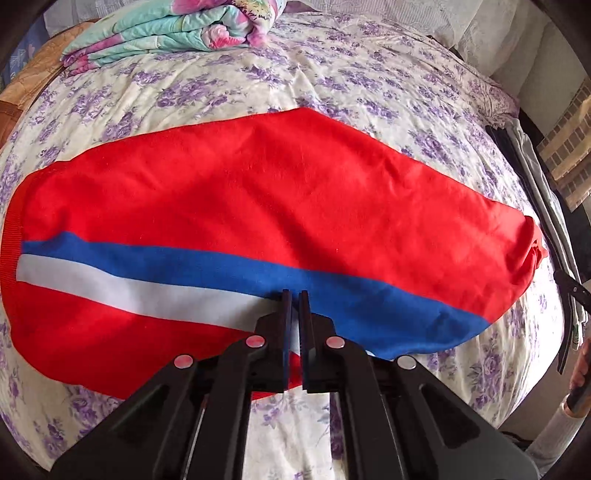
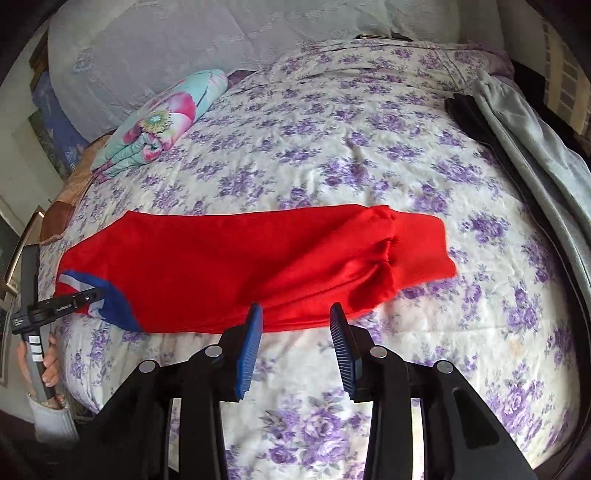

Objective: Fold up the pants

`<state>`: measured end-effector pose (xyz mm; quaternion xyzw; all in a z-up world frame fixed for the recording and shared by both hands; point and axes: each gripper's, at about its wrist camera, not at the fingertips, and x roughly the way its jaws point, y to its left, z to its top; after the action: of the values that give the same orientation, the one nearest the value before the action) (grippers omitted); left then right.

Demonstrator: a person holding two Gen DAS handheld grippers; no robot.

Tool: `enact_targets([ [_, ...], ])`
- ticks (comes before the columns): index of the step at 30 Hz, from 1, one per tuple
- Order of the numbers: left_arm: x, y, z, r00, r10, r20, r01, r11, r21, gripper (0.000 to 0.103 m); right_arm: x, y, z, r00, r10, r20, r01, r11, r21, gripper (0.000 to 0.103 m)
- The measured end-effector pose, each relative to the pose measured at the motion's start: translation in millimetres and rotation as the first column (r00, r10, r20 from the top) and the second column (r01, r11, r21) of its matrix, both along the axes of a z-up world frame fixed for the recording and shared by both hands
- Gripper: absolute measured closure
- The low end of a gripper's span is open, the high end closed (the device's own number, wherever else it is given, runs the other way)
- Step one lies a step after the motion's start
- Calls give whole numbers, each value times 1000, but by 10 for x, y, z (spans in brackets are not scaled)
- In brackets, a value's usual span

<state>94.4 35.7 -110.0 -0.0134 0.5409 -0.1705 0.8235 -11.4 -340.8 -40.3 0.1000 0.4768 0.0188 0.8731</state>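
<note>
Red pants [image 1: 258, 192] with a blue and white side stripe [image 1: 147, 273] lie flat across the bed, legs laid together. My left gripper [image 1: 294, 295] is shut on the pants' near edge at the stripe. It also shows in the right wrist view [image 2: 88, 295] at the pants' left end. In the right wrist view the pants [image 2: 229, 258] stretch left to right, ribbed cuffs [image 2: 417, 247] at the right. My right gripper [image 2: 296, 310] is open, its blue pads either side of the pants' near edge, holding nothing. It shows at the right edge of the left wrist view [image 1: 570, 295].
A floral purple bedsheet [image 2: 332, 155] covers the bed. A folded floral blanket [image 1: 177, 29] lies at the far left. Grey and dark clothes [image 2: 528, 147] hang along the bed's right edge. A white quilted headboard cover [image 2: 184, 44] is behind.
</note>
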Motion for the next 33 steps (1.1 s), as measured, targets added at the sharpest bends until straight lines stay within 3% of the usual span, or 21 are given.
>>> enact_targets([
  [3,-34,64,-27,1000,-9,14,10,999,-36,101,417,456,89,987,159,2,-159,987,20,65],
  [5,-48,119,-41,1000,-12,12,12,998,-67,101,782,851,120,958,285,11,-285,958,33,65],
  [9,-55,120,-36,1000,-15,9,16,997,-71,101,1470,1691,157,859,504,86,-503,864,-36,65],
  [12,-56,81,-24,1000,-22,11,22,999,-46,101,1872,2214,-8,786,617,39,-613,786,-79,65],
  [15,-45,75,-24,999,-33,13,34,999,-40,101,2112,2512,-199,746,666,-13,-661,738,-133,66],
  [21,1,158,-39,999,-53,-7,52,994,-95,101,2406,2523,-516,739,669,-77,-673,739,-44,67],
  [22,8,164,-45,998,-55,-9,54,993,-100,101,2419,2530,-554,734,675,-73,-677,736,-13,93],
  [23,11,171,-47,998,-55,-12,53,993,-105,101,2415,2537,-568,734,676,-67,-678,735,-1,100],
  [26,23,162,-46,999,-47,-13,45,993,-107,101,2397,2655,-495,754,655,-51,-656,749,-92,100],
  [29,49,120,-54,999,-40,-12,38,995,-95,101,2481,2749,-590,769,634,-83,-640,759,-124,100],
  [33,63,77,-84,1000,-30,-11,29,996,-83,101,2472,2813,-730,757,647,-86,-651,738,-178,96],
])
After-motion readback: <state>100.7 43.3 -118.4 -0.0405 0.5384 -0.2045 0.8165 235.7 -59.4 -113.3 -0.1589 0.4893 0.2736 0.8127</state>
